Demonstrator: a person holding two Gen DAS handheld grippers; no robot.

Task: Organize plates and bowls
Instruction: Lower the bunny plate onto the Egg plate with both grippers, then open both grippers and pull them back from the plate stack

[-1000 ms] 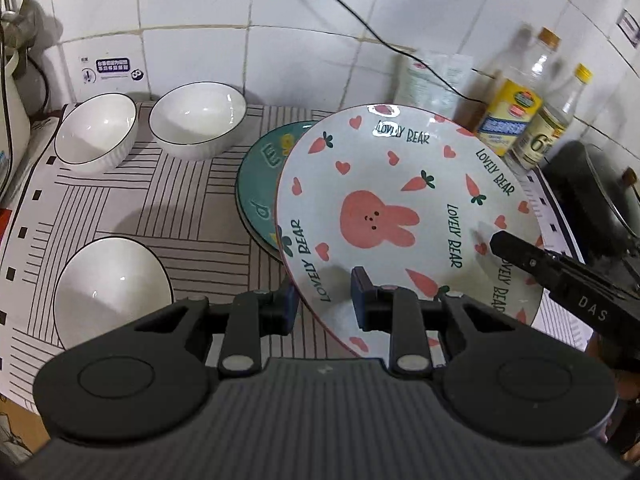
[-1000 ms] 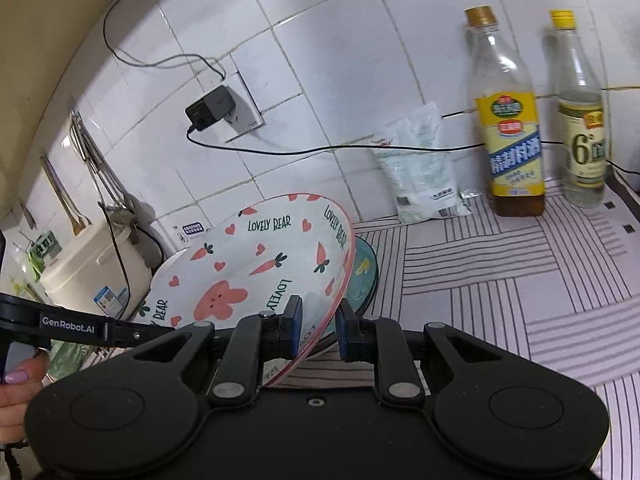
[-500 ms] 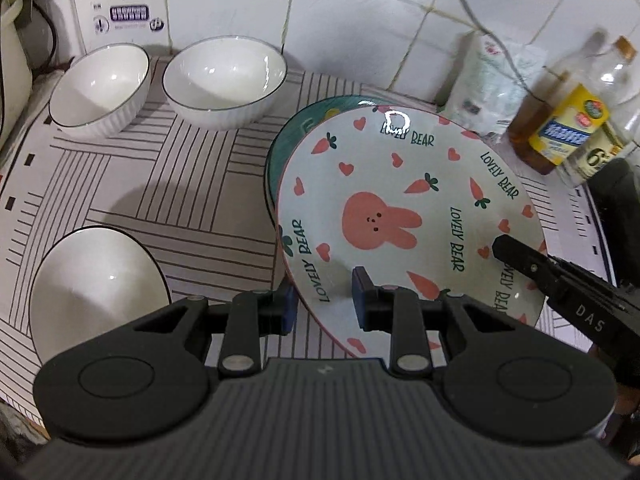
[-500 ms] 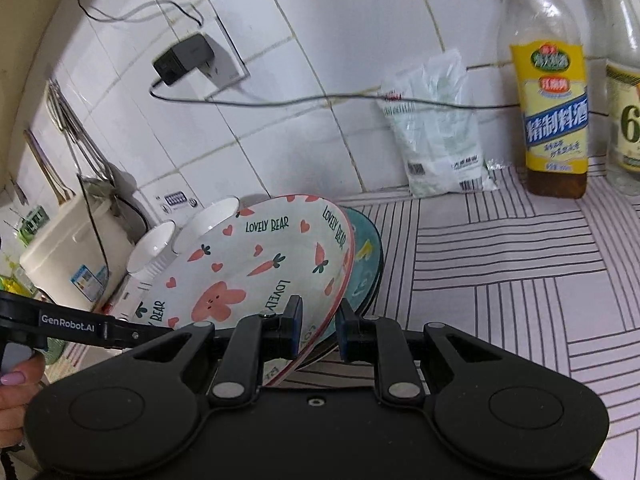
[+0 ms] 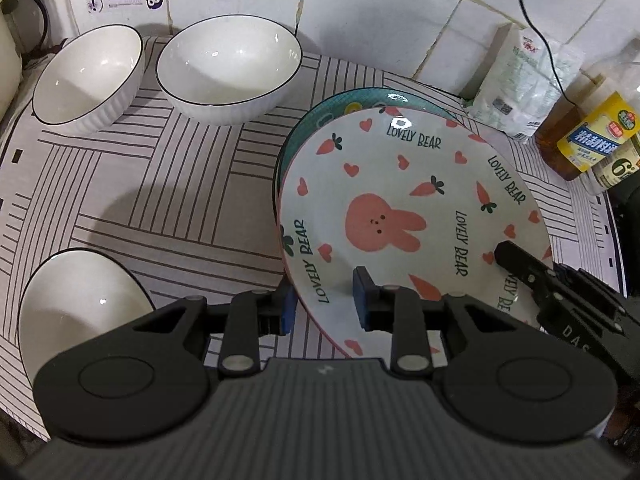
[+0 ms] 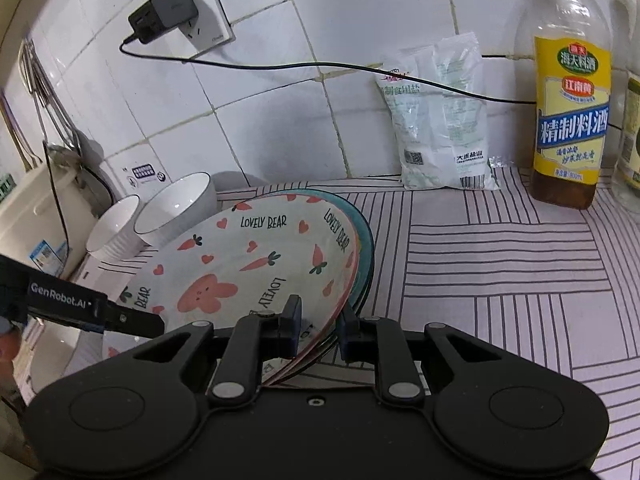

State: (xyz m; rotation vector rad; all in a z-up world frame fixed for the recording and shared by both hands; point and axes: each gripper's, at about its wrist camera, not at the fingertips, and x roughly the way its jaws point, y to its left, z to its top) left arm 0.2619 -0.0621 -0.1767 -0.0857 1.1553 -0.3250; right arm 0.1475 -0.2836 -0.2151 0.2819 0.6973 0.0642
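Observation:
A white bunny plate (image 5: 400,200) printed with carrots and "LOVELY BEAR" is held by its rim from two sides. My left gripper (image 5: 324,304) is shut on its near edge. My right gripper (image 6: 320,324) is shut on the opposite edge, and one of its fingers (image 5: 532,276) shows in the left wrist view. The bunny plate (image 6: 248,256) hangs tilted, just over a teal plate (image 5: 340,108) lying on the counter. I cannot tell if the two touch. Two white bowls (image 5: 88,76) (image 5: 228,64) stand at the back by the wall. A third bowl (image 5: 76,312) is near the front left.
A striped mat (image 5: 160,184) covers the counter. A salt bag (image 6: 440,120) and two bottles (image 6: 568,100) stand against the tiled wall at the right. A charger (image 6: 164,16) with its cable hangs above. A rice cooker (image 6: 32,224) stands at the far left.
Both grippers have carried the bunny plate down and toward the wall. It now hangs low over the teal plate. The bowls have not moved.

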